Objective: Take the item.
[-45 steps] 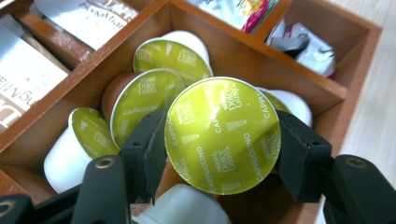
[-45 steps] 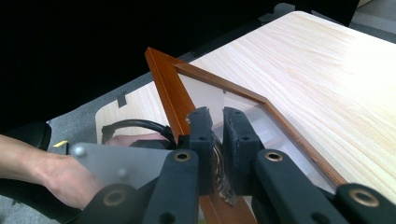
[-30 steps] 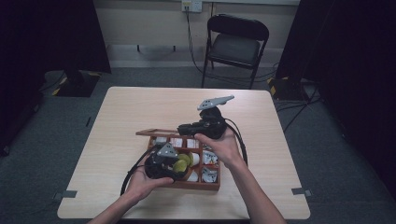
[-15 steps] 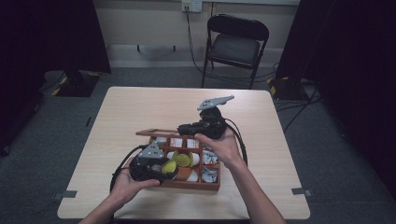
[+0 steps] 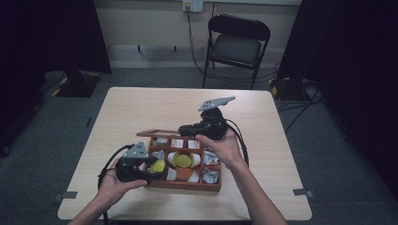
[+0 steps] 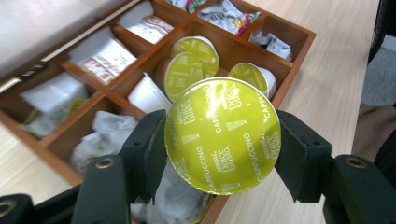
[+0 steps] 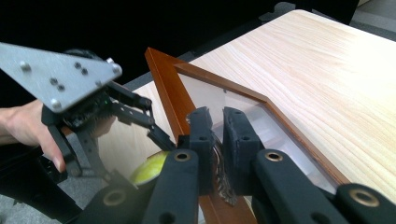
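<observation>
Jaws of the left gripper (image 6: 219, 154) clamp a capsule (image 6: 223, 135) reading CAPPUCCINO close up; right gripper (image 7: 218, 135) pinches the lid (image 7: 187, 79).

The far half of the table (image 5: 155, 105) lies bare, open to any reach. Near the front, the box (image 5: 187, 183) blocks the middle, its raised lid (image 7: 168, 88) walling the back edge, with narrow bare strips left on either side.

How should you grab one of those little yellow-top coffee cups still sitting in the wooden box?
Probably by its round sides, coming from above. The capsules left in the box lie close together between wooden dividers, so only their upper parts are free. The left gripper shows it works: its jaws squeeze opposite edges of the lifted capsule, foil lid facing up.
</observation>
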Motion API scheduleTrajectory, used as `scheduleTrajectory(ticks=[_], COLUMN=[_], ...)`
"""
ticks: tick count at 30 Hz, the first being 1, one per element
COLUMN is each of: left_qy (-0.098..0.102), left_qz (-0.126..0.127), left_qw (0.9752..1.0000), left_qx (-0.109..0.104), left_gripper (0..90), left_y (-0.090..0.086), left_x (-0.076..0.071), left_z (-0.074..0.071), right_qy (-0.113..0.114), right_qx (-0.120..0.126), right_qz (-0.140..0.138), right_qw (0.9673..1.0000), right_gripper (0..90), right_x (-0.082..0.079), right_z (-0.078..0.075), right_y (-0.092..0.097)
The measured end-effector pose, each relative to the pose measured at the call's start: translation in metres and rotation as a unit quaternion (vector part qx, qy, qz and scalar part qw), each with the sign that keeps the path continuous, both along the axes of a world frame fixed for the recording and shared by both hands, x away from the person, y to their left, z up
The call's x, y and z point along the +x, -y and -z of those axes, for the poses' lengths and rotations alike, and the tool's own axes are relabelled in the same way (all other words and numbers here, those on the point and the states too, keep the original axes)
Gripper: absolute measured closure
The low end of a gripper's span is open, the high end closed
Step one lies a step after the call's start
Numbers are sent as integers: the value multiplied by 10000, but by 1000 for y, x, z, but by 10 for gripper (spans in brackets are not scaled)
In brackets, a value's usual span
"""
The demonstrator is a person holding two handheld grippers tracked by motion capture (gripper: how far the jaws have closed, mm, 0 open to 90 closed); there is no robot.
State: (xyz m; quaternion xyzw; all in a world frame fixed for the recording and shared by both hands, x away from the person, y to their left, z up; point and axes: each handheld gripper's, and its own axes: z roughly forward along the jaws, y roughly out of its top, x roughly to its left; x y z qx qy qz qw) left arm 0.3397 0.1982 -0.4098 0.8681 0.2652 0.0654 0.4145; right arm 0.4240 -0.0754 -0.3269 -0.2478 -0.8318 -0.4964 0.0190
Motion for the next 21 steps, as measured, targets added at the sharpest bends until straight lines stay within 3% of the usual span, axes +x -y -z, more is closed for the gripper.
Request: scheduleTrajectory(ticks=[3, 5, 15, 21], left_qy=[15, -35, -15, 24], left_qz=[-62, -167, -754, -912], left_qw=[10000, 9996, 9967, 9955], left_qx=[-70, -224, -291, -244], left_gripper=[396, 396, 395, 396], left_y=[-7, -13, -49, -58], left_x=[-1, -2, 9, 14], left_z=[0, 2, 6, 5], right_qy=[5, 5, 11, 6], right_qx=[-1, 0, -2, -2], right_qz=[0, 1, -4, -3], right_qw=[10000, 10000, 10000, 10000], right_gripper=[826, 826, 826, 826], right_x=[0, 0, -1, -1], right_z=[0, 0, 1, 0], right_y=[0, 0, 0, 0])
